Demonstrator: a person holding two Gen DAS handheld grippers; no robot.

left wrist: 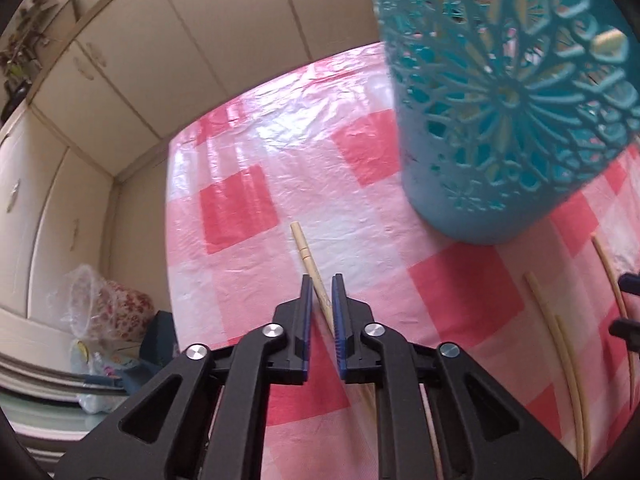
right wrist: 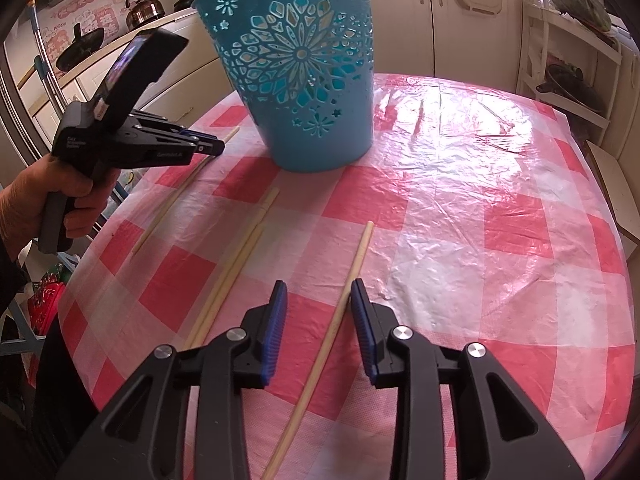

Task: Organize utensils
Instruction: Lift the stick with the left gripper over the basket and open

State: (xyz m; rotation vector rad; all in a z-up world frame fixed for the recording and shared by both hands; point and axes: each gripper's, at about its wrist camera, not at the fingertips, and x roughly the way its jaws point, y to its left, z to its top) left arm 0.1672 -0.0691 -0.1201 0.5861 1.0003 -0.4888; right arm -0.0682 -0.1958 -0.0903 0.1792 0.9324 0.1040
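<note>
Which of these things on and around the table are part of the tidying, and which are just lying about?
Part of the job:
- four chopsticks on the cloth, e.g.
- blue basket
- left tongs, right tongs

Just lying about:
- kettle
- wok
- plastic bag

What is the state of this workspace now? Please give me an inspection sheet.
Surface: round table under a pink checked plastic cover.
Job's things: blue basket upright; four chopsticks lie loose, one by the left claw, a pair, one between the right claw's pads.
Clutter: nothing seen.
Grippers: left claw narrowed around a chopstick, contact unclear; right claw open.
Cables: nothing seen.
Surroundings: cream cabinets, kettle.
</note>
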